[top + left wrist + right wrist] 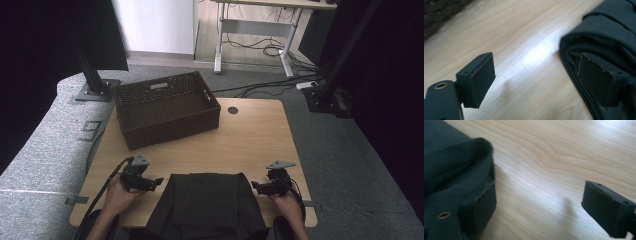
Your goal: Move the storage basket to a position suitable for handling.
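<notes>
High view: a wooden table [250, 135] occupies the centre of the frame. A dark woven basket [167, 107] sits at its upper left, empty as far as can be seen. A dark folded garment [207, 205] lies at the bottom centre, reaching over the near table edge. The left gripper [157, 181], held in the left hand [117, 195], sits just beside the garment's left edge at lower left. The right gripper [255, 186], held in the right hand [287, 200], sits just beside the garment's right edge at lower right. Both point inward at the cloth.

Left gripper view: the jaws stand spread wide. The left jaw is over bare wood; the right jaw is against the folded edge of the garment [604, 32] at the right of the frame. Nothing is pinched.

Right gripper view: the jaws stand spread wide. The garment [451, 162] fills the left of the frame, by the left jaw; the right jaw is over bare wood. Nothing is pinched.
</notes>
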Demonstrator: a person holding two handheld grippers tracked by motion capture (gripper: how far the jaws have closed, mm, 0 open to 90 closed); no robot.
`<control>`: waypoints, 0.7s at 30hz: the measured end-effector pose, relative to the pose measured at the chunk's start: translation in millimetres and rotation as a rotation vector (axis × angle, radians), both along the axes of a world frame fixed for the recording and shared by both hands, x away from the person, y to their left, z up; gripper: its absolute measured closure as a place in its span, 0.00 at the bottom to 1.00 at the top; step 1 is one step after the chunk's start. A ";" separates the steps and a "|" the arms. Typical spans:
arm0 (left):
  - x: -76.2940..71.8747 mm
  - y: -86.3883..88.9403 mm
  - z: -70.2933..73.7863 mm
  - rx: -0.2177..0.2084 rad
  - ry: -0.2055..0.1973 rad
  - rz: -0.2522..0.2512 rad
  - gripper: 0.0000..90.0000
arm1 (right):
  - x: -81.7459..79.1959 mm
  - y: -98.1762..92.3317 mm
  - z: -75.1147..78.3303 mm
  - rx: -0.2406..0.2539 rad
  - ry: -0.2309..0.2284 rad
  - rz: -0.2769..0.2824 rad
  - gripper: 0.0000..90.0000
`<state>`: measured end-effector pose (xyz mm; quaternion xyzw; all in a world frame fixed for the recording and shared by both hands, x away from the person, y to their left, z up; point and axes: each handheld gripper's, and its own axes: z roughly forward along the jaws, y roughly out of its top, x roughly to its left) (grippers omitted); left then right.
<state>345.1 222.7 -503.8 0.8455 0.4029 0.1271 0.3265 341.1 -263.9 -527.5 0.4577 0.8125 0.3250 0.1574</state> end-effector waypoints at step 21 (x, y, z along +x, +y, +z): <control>41.5 15.3 34.1 -0.005 -0.024 0.078 0.02 | 10.1 -18.8 -29.6 -0.001 -0.064 -0.106 0.00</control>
